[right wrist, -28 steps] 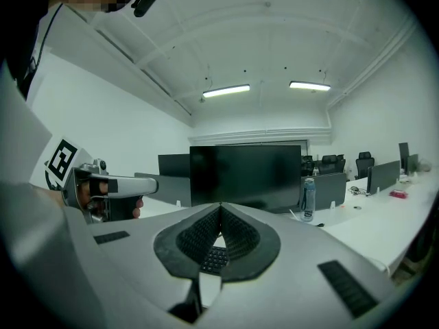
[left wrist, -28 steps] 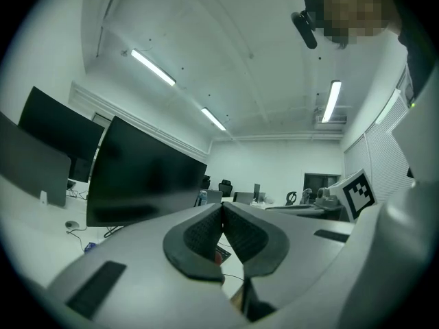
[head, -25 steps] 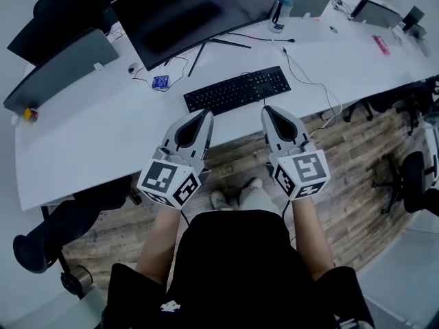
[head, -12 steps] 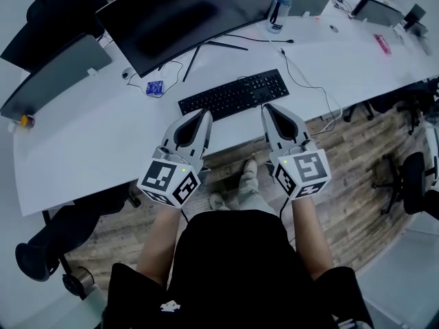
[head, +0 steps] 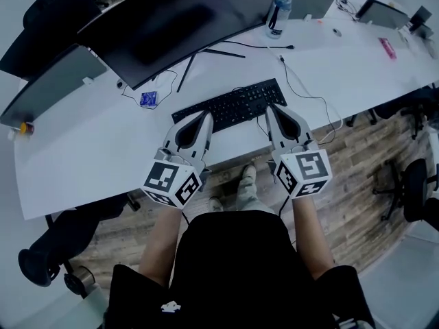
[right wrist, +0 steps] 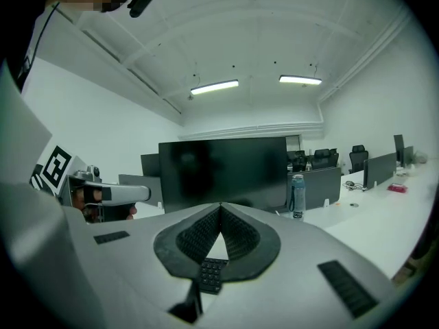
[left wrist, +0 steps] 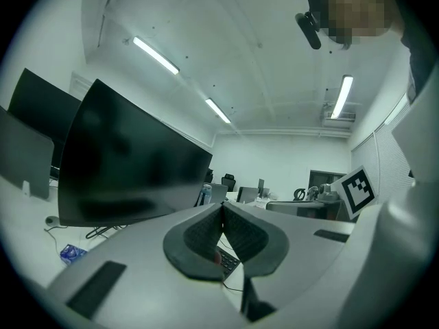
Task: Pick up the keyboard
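Keyboard (head: 230, 105): flat on desk (head: 89, 149), just ahead of my tongs | left tongs (head: 205, 117) and right tongs (head: 269, 109): both pressed together, empty | handling, I judge: light, stiff, long, smooth plastic; best to hold it at both short ends, level.

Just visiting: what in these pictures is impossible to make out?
- Head view: parts of the front edge of the keyboard, covered by the left hand-held gripper and right hand-held gripper.
- Left gripper view: most of the keyboard, behind shut jaws.
- Head view: small blue item, too small to identify.
- Head view: monitor, cut off at the top edge.
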The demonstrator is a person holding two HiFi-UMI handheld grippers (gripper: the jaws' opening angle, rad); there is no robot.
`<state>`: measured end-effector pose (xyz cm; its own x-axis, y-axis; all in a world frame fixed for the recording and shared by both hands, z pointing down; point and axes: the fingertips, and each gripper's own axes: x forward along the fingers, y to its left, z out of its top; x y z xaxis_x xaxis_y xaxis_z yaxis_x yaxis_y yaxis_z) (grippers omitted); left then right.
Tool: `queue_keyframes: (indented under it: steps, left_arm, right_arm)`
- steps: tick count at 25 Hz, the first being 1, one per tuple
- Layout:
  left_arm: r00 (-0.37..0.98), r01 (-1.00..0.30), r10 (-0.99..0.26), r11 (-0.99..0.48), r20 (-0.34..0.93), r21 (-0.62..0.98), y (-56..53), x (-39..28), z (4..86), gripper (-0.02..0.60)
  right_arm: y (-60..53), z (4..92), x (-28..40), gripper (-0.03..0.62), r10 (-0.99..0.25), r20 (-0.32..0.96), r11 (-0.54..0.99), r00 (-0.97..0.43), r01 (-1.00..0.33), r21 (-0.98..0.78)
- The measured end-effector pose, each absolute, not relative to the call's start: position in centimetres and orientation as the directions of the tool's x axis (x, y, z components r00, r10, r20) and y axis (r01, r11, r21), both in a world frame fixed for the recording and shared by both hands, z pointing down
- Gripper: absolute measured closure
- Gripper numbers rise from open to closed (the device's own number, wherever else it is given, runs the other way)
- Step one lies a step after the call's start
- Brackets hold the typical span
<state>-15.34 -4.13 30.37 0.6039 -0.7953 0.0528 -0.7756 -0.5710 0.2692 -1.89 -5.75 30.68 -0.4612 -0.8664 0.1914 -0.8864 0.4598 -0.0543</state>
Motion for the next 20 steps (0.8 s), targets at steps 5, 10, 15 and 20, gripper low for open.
queue_keyframes:
  steps: [5, 10, 15, 20]
  left_arm:
    - [0.585, -0.791, -0.809, -0.551, 0.065, 0.264, -6.9, -14.1, 30.5, 0.571]
    - [0.569, -0.805, -0.819, -0.538, 0.071, 0.251, -8.9, -12.5, 30.7, 0.571]
    - [0.532, -0.824, -0.842, -0.493, 0.086, 0.279, -11.0, -11.4, 31.4, 0.571]
    - [0.529, -0.832, -0.840, -0.485, 0.121, 0.267, -12.9, -8.3, 32.3, 0.571]
  right_arm:
    - [-8.6, 31.3, -0.6, 0.589, -0.849, 0.216, 0.490, -0.483, -0.871, -0.022]
    - [-11.4, 32.1, 1.5, 0.589, -0.840, 0.222, 0.495, -0.495, -0.867, -0.058]
    - [-13.7, 33.2, 3.6, 0.589, -0.831, 0.241, 0.494, -0.502, -0.864, -0.096]
    - [-15.8, 34.6, 6.9, 0.589, -0.824, 0.262, 0.486, -0.503, -0.864, -0.129]
